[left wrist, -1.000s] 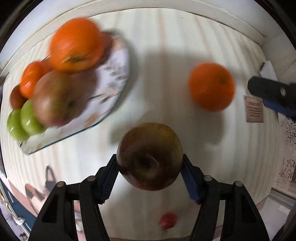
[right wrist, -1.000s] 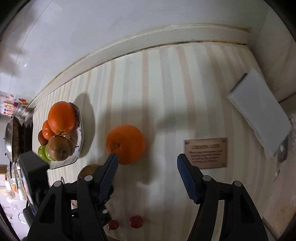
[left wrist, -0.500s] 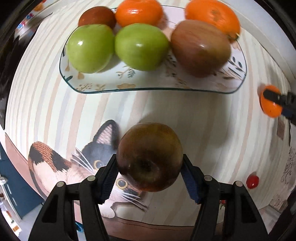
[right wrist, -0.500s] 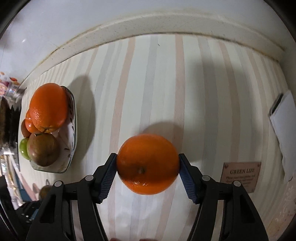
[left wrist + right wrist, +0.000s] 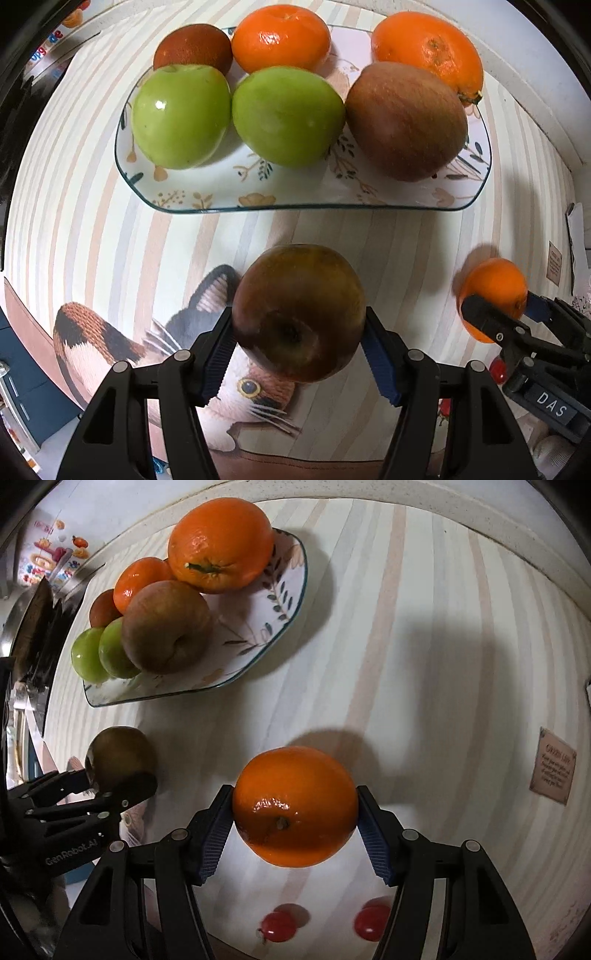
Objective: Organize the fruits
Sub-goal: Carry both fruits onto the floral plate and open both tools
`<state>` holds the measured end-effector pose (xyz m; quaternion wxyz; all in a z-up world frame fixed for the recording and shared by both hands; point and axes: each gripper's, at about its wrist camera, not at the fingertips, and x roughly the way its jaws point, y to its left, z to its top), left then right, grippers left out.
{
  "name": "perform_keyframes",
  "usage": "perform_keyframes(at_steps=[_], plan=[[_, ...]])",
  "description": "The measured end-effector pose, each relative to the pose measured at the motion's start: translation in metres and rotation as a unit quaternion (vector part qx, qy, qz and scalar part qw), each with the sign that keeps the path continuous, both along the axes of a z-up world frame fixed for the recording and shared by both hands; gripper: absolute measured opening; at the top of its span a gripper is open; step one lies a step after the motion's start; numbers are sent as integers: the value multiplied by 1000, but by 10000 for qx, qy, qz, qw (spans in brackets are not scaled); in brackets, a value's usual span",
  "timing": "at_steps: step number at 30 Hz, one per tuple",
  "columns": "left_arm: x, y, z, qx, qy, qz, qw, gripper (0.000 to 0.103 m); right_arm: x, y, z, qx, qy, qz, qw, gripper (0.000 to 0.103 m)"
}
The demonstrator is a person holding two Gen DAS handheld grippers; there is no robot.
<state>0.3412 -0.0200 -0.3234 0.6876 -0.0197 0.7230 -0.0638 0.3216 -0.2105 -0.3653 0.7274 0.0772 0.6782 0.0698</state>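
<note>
My left gripper (image 5: pixel 299 339) is shut on a dark brown-red apple (image 5: pixel 299 310), held above the striped cloth just in front of the flowered plate (image 5: pixel 295 192). The plate holds two green apples (image 5: pixel 181 114), a brown apple (image 5: pixel 406 122), oranges (image 5: pixel 428 48) and a dark red fruit (image 5: pixel 192 48). My right gripper (image 5: pixel 295 819) is shut on an orange (image 5: pixel 295 805), lifted off the table to the right of the plate (image 5: pixel 280 602). The left gripper with its apple (image 5: pixel 118 757) shows at the left of the right wrist view.
Two small red fruits (image 5: pixel 279 926) lie on the cloth near the front edge. A brown label (image 5: pixel 552 766) is sewn on the cloth at the right. A cat picture (image 5: pixel 110 343) covers the cloth's front left. A wall edge runs behind the plate.
The left gripper carried the apple closer to the plate's front. The right gripper lifted the orange and swung left, so the plate now sits nearer in its view.
</note>
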Motion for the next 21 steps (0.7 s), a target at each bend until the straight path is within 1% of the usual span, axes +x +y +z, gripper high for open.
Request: perform_keyframes(at_steps=[1,4,8,10,11,13,14,15,16,18,21], plan=[[2,-4,-1,-4,-27,-11,10000,63,1,2,0,18,2,-34,10000,67],[4,-7,11,-71,-131,-72,9999,63,-2,5,2,107,-47,-93,9999,67],[4,-14,41,-196,-246,-138,9994,63,13,3,18,285,-241,-259,9990,67],[11,-12,54,-293,-320,-130,9990,63,19,4,26,394,-335,-358,9980,67],[1,-9,61,-344,-360,-140,9987,63,23,6,31,444,-390,-400,9974,67],[7,-8,79,-468,-484,-140,9976,63,33,6,40,504,-524,-453,9963,67],[11,-8,89,-522,-550,-161,9970,63,39,6,42,533,-572,-470,9958,67],[16,-8,99,-385,-781,-30,9962,63,46,4,46,559,-616,-491,9953,67],[22,-8,109,-435,-858,-34,9954,63,53,3,50,563,-670,-503,9949,67],[36,-5,124,-539,-985,-76,9937,63,67,0,53,555,-759,-525,9942,67],[66,-4,136,-633,-1070,-95,9922,63,84,4,50,561,-800,-540,9937,67]])
